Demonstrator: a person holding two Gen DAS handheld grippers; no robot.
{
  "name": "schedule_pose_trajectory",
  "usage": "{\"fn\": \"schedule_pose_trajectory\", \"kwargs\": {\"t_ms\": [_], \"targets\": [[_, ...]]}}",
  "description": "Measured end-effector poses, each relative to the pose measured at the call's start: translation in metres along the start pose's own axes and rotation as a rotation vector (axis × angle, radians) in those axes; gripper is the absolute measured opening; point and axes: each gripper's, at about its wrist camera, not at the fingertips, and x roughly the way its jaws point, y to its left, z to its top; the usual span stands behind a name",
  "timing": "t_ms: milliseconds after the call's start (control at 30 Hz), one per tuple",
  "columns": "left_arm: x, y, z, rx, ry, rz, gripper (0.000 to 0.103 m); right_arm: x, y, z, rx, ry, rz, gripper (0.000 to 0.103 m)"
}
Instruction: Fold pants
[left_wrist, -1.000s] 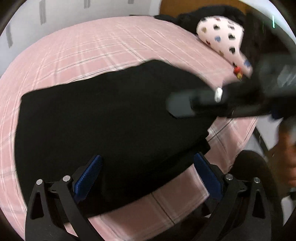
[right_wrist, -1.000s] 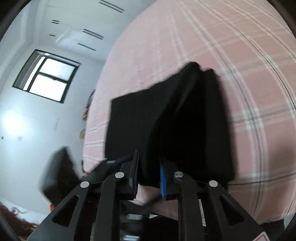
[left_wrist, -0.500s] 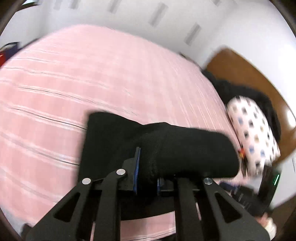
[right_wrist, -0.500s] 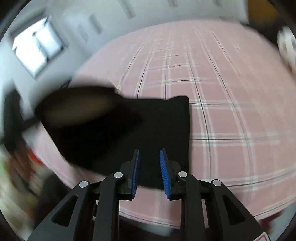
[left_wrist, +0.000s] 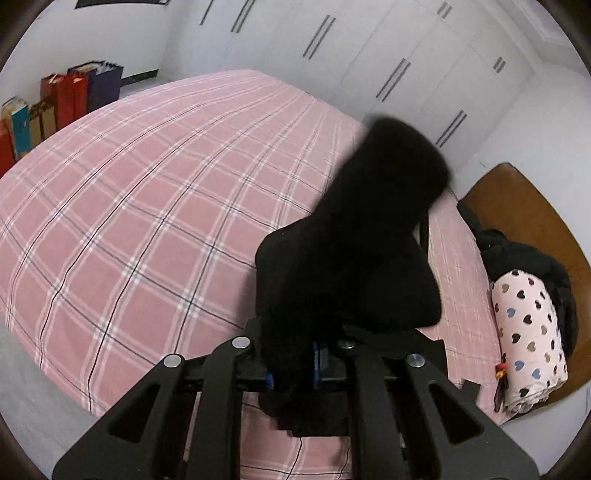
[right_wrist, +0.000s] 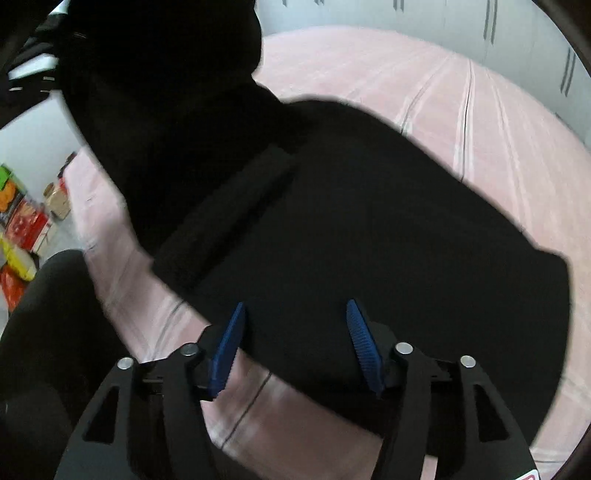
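Observation:
The black pants (left_wrist: 354, 258) are partly folded on the pink plaid bed (left_wrist: 155, 206). My left gripper (left_wrist: 295, 362) is shut on a bunched edge of the pants and holds it lifted above the bed; the raised cloth hides what lies beyond it. In the right wrist view the pants (right_wrist: 369, 229) lie spread over the bed (right_wrist: 461, 92), with a lifted part at the upper left. My right gripper (right_wrist: 295, 332) is open, its blue pads (right_wrist: 360, 334) just above the near edge of the cloth and holding nothing.
A white pillow with hearts (left_wrist: 528, 332) and dark clothes (left_wrist: 517, 254) lie by the wooden headboard (left_wrist: 517, 206) at the right. Paper bags and books (left_wrist: 62, 99) stand beyond the bed's left side. White wardrobe doors (left_wrist: 369, 55) stand behind. Coloured boxes (right_wrist: 22, 221) sit on the floor.
My right gripper has opened and let go of the pants. My left gripper, open a second ago, closed on the cloth edge and has lifted it higher over the bed.

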Motion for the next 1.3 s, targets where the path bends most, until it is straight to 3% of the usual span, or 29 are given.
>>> {"fn": "schedule_pose_trajectory", "kwargs": {"t_ms": [33, 67, 133, 200, 233, 267, 367, 433, 467, 533, 567, 600, 700, 833, 900, 967, 1000, 1033, 1067, 1133, 1167, 1267, 1300], "targets": [[0.004, -0.005, -0.001, 0.004, 0.003, -0.009, 0.013, -0.003, -0.006, 0.004, 0.032, 0.009, 0.016, 0.022], [0.006, -0.007, -0.001, 0.003, 0.009, -0.018, 0.013, -0.007, -0.014, 0.009, 0.071, 0.023, 0.063, 0.004], [0.009, -0.007, -0.001, -0.014, 0.021, -0.035, 0.013, -0.023, -0.016, 0.021, 0.081, 0.006, 0.075, 0.007], [0.011, -0.009, -0.003, -0.020, 0.024, -0.036, 0.013, -0.026, -0.014, 0.034, 0.120, 0.010, 0.118, 0.020], [0.013, -0.009, -0.003, -0.022, 0.025, -0.026, 0.013, -0.024, -0.012, 0.039, 0.140, 0.012, 0.136, 0.042], [0.013, -0.009, -0.003, -0.024, 0.023, -0.015, 0.013, -0.020, -0.010, 0.044, 0.158, 0.010, 0.152, 0.053], [0.013, 0.000, -0.005, -0.071, 0.024, -0.038, 0.013, 0.009, 0.008, 0.060, 0.160, 0.044, 0.143, 0.056], [0.011, 0.009, -0.003, -0.116, 0.020, -0.062, 0.013, 0.029, 0.020, 0.062, 0.144, 0.055, 0.060, 0.064], [0.010, 0.014, -0.002, -0.133, 0.017, -0.068, 0.013, 0.031, 0.023, 0.060, 0.126, 0.041, 0.031, 0.063], [0.009, 0.024, 0.001, -0.171, 0.016, -0.074, 0.013, 0.032, 0.028, 0.057, 0.088, 0.007, -0.060, 0.046], [0.010, 0.029, 0.002, -0.185, 0.018, -0.074, 0.013, 0.029, 0.024, 0.057, 0.102, -0.001, -0.074, 0.022], [0.011, 0.033, 0.002, -0.193, 0.018, -0.071, 0.013, 0.020, 0.011, 0.057, 0.164, -0.016, -0.048, 0.016], [0.012, 0.040, 0.002, -0.198, 0.020, -0.069, 0.013, -0.027, -0.034, 0.057, 0.353, -0.133, 0.038, 0.016], [0.012, 0.043, 0.000, -0.216, 0.022, -0.098, 0.013, -0.074, -0.059, 0.066, 0.447, -0.263, 0.033, 0.016], [0.012, 0.044, 0.000, -0.222, 0.020, -0.105, 0.013, -0.044, -0.054, 0.075, 0.390, -0.188, 0.038, 0.025], [0.013, 0.042, 0.000, -0.224, 0.020, -0.107, 0.013, 0.014, -0.039, 0.078, 0.312, 0.016, 0.095, 0.032], [0.013, 0.041, 0.000, -0.225, 0.021, -0.108, 0.013, 0.025, -0.035, 0.076, 0.324, 0.064, 0.103, 0.031], [0.013, 0.040, 0.000, -0.226, 0.025, -0.111, 0.013, 0.013, -0.037, 0.072, 0.351, 0.010, 0.118, 0.035], [0.013, 0.040, 0.000, -0.221, 0.027, -0.113, 0.013, -0.008, -0.042, 0.067, 0.393, -0.048, 0.182, 0.036], [0.013, 0.037, -0.001, -0.193, 0.034, -0.104, 0.014, -0.032, -0.057, 0.053, 0.503, -0.074, 0.348, 0.037], [0.014, 0.037, -0.002, -0.182, 0.033, -0.100, 0.014, -0.030, -0.055, 0.051, 0.554, -0.064, 0.423, 0.037], [0.015, 0.038, -0.004, -0.174, 0.033, -0.105, 0.014, -0.009, -0.063, 0.034, 0.784, 0.008, 0.772, 0.050], [0.016, 0.038, -0.005, -0.168, 0.036, -0.102, 0.014, -0.002, -0.066, 0.032, 0.838, 0.013, 0.832, 0.051]]}}
